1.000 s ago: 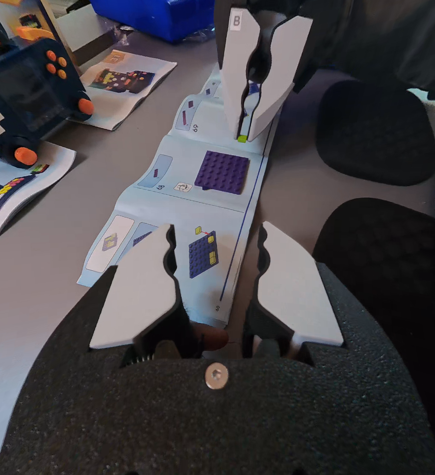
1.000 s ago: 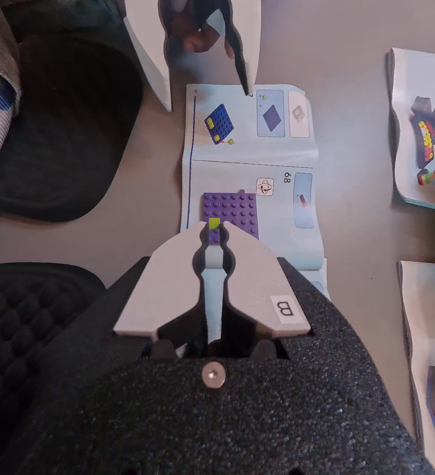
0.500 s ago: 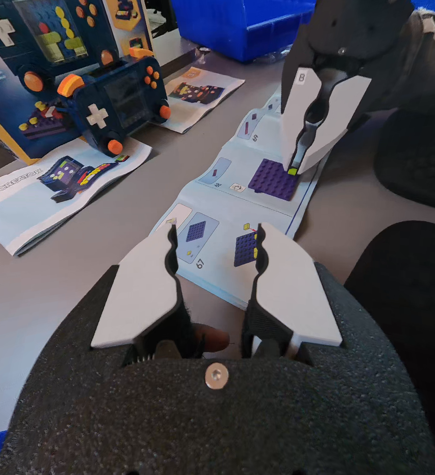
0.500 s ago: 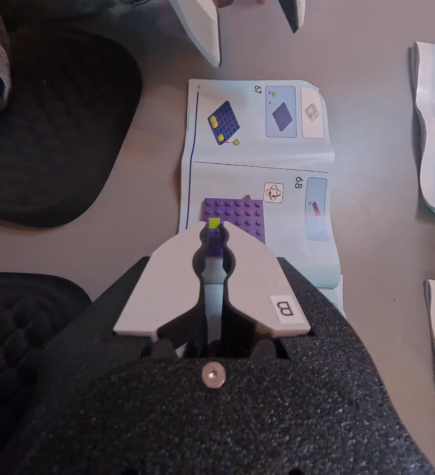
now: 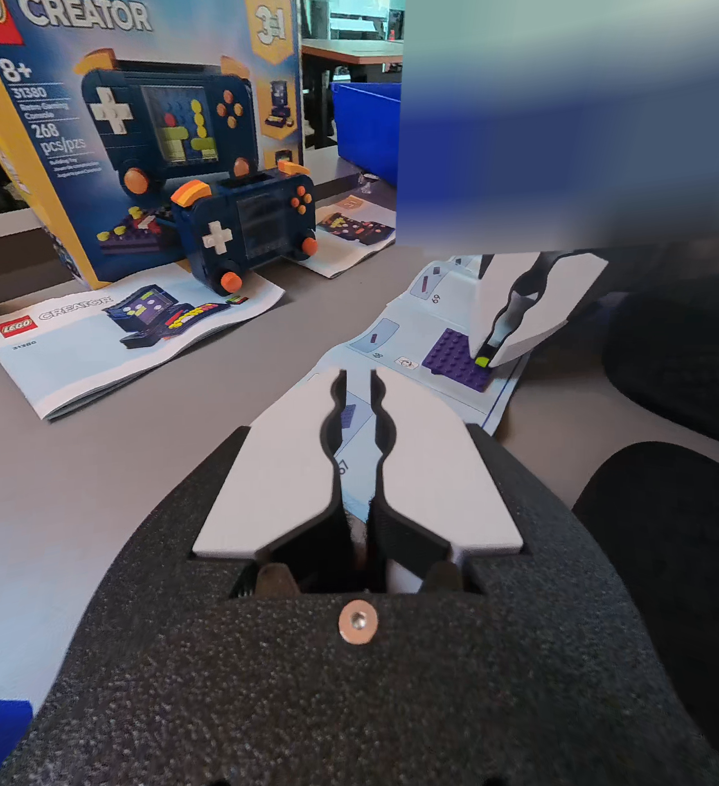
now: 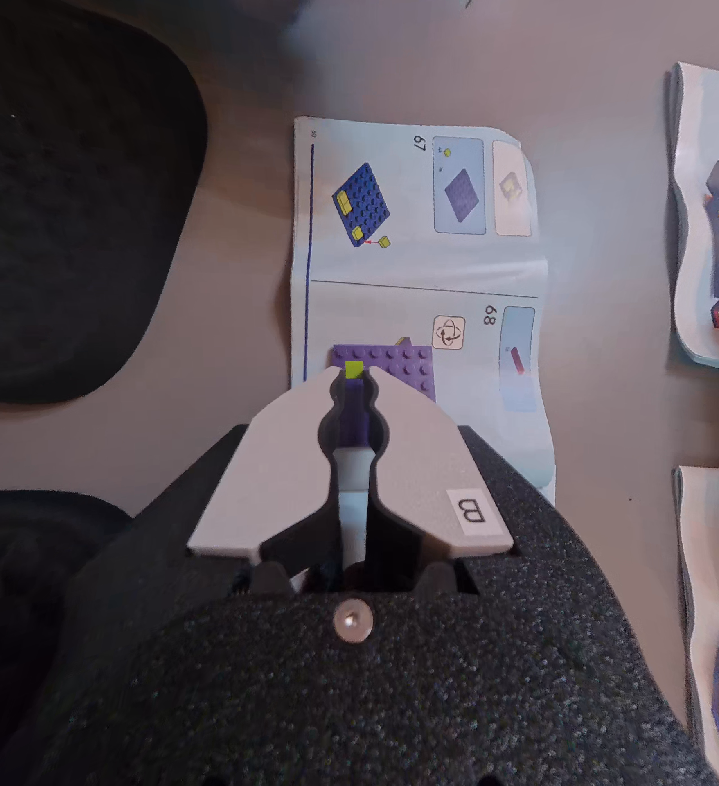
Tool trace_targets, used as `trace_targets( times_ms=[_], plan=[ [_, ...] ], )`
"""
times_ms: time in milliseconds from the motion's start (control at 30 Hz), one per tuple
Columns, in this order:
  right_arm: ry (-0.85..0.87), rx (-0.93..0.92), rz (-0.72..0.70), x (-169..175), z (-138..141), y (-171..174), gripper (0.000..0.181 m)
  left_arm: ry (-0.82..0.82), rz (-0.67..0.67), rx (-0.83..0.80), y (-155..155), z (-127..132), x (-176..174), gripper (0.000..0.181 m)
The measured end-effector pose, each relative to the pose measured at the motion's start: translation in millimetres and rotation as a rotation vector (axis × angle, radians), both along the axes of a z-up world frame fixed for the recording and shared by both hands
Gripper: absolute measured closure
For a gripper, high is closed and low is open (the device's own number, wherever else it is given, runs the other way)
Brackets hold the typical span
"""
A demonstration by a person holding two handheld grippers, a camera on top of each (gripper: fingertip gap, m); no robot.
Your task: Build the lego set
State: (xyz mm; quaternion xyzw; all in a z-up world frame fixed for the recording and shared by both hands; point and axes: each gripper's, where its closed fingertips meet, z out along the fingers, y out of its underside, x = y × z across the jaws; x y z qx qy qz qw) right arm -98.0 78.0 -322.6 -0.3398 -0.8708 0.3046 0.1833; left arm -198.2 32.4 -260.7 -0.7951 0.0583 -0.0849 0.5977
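A purple studded plate (image 6: 404,361) lies on an open instruction booklet (image 6: 417,263) on the grey table. My right gripper (image 6: 354,371) is shut on a small lime-green piece (image 6: 354,368) and holds it down at the plate's near-left corner. In the left wrist view the same right gripper (image 5: 487,361) presses the lime piece (image 5: 481,361) onto the plate (image 5: 451,357) at the plate's right corner. My left gripper (image 5: 356,374) is low over the near end of the booklet (image 5: 385,336), its jaws almost together with nothing between them.
A Lego box (image 5: 136,106) stands at the back left with a built navy console model (image 5: 247,229) before it. Closed booklets (image 5: 115,340) (image 5: 353,229) (image 6: 710,212) lie around. A blue bin (image 5: 366,123) stands behind. Black chair seats (image 5: 668,553) (image 6: 72,212) border the table. Spacing between my two grippers at the tips: around 12 cm.
My left gripper has closed from wide open, drawn back and tilted up, and left the right wrist view. My right gripper still holds the lime piece at the plate.
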Motion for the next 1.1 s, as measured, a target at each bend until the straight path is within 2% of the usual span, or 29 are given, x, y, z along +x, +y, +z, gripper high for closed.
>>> trace_targets(
  times_ms=[233, 433, 567, 700, 1100],
  plan=[
    [-0.02, 0.034, 0.0, -3.4, -5.3, -8.0, 0.174, 0.008, -0.047, -0.012, 0.0, -2.4, 8.4, 0.17],
    [-0.024, 0.036, 0.003, -3.3, -6.8, -9.4, 0.174, 0.074, -0.215, -0.076, -3.6, -15.2, 37.2, 0.169],
    [-0.032, 0.031, -0.001, -3.2, -7.9, -9.6, 0.174, 0.125, -0.265, -0.162, -7.0, -31.3, 44.7, 0.16],
    [-0.032, 0.03, -0.002, -3.1, -8.2, -9.6, 0.174, 0.116, -0.329, -0.173, -9.4, -33.8, 56.0, 0.153],
    [-0.029, 0.045, -0.005, -3.1, -7.8, -9.1, 0.174, 0.132, -0.333, -0.2, -10.2, -38.6, 56.8, 0.153]
  ],
)
